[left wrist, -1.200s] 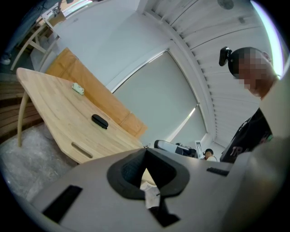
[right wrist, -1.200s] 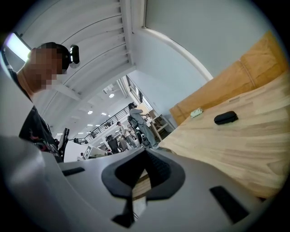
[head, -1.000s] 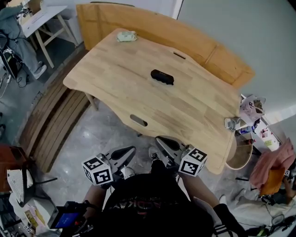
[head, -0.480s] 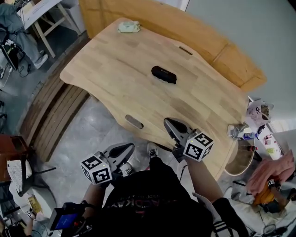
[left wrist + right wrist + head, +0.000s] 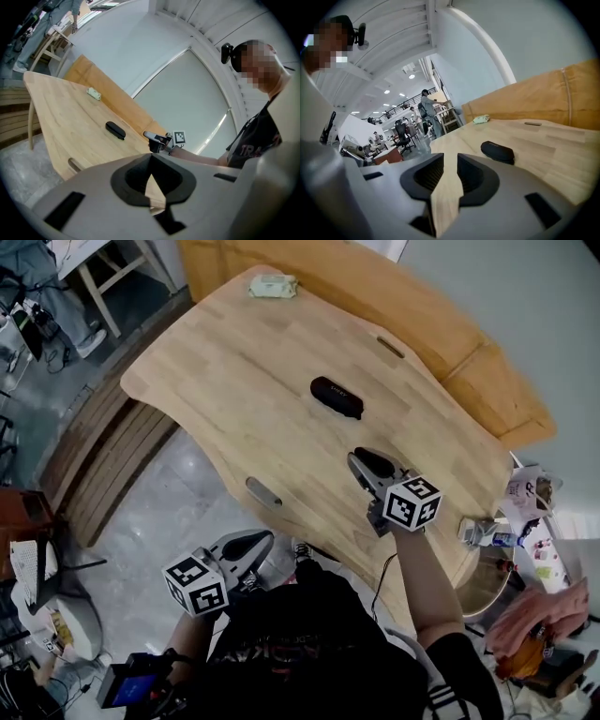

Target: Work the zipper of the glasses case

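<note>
One black case [image 5: 337, 397] is lying near the middle of the table [image 5: 216, 371], with only bare wood lying between it and the right gripper [image 5: 361, 459]. One pale green packet [image 5: 273, 285] is sitting at the far corner, well apart from the case. Two slots [image 5: 263, 491] are showing in the tabletop, one near each long edge. A bench [image 5: 469, 343] is running along the far side. The right gripper has come out over the table towards the case since a second ago. Its jaws have just been opening and are standing slightly spread with nothing between them. The left gripper [image 5: 251, 542] is hanging off the near edge, its jaws pressed together on nothing.
</note>
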`<state>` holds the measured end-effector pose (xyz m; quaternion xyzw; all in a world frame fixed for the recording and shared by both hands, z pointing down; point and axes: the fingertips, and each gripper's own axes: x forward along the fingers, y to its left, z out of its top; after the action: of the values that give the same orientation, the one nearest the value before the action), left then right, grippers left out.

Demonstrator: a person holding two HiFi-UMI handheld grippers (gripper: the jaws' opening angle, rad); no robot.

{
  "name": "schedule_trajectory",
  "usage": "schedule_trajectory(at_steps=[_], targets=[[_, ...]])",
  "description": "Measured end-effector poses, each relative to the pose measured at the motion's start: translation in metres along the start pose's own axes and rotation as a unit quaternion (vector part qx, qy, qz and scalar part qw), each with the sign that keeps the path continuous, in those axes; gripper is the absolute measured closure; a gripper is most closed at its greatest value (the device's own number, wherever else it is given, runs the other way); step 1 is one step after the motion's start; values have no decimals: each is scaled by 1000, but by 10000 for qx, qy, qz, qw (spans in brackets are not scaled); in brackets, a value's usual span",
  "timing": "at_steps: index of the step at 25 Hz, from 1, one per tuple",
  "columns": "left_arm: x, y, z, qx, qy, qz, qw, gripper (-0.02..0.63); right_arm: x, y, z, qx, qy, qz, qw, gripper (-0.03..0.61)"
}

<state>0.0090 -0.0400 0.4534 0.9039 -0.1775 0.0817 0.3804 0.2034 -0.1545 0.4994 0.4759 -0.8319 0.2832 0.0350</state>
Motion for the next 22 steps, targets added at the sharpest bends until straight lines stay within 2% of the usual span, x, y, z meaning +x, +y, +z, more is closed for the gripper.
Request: schedule_trajectory(at_steps=[6,10,15,22], targets=[[16,6,4,-125,-56,277,9995,603,33,-67,0,-413,614,-73,9972,403],[24,6,3,-175,-63,420,9989,603,60,-108,-4,-832,1182,-164,9894,341],[26,8,2,-329,-90,648,9973,603,98,-151,-11,-1500,2013,-261,9676,257],[22,13,-2,-504,-118,944,9942,603,141,-178,-24,-2167,2889,-84,9325,198]])
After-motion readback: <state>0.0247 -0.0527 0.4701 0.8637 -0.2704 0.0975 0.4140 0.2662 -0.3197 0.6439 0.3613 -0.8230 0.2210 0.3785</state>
